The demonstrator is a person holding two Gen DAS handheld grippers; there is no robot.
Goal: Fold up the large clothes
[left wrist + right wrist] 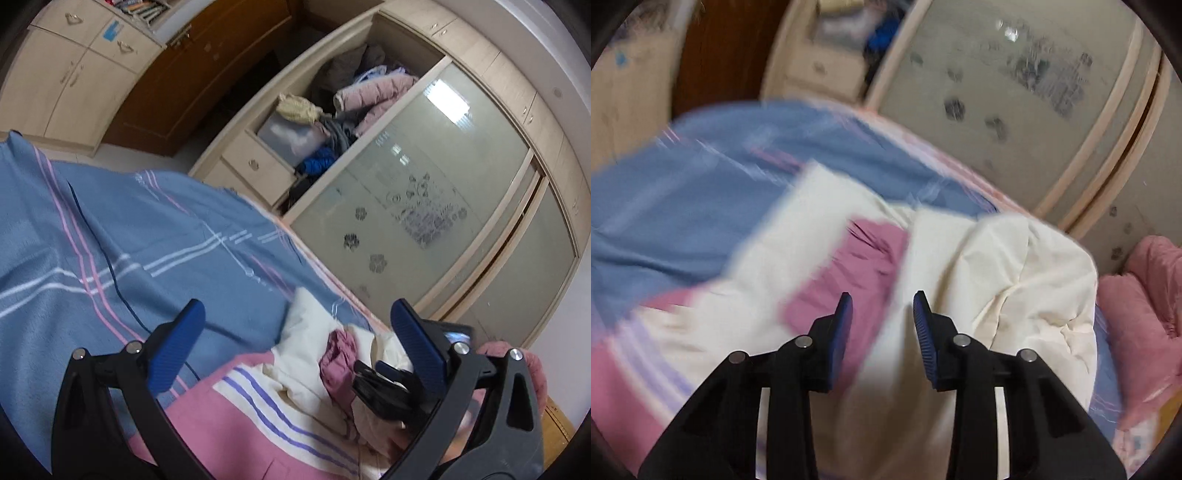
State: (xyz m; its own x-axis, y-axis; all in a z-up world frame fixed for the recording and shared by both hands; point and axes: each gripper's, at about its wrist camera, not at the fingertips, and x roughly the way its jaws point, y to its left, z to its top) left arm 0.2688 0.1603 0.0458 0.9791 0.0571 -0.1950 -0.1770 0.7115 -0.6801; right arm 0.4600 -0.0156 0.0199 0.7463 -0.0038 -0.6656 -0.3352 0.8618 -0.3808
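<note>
Fingers spread on both: left gripper (295,332) wide, right gripper (882,306) narrower, neither pinching cloth. Cream-and-pink garment (997,258) lies rumpled on the blue-covered bed (110,221). Likely reaching stage; next, find an edge or corner to grip. Right view blurred.

Soft indoor light, fisheye-bent edges; right wrist view heavily motion-blurred.

Your garment (997,266) is a big pink-and-cream piece with purple stripes (273,417) across a cream band. It lies crumpled on the blue striped bed cover (110,236), cream parts bunched and puffed up, a pink fold (857,273) showing between them. The right wrist view is motion-blurred.
</note>
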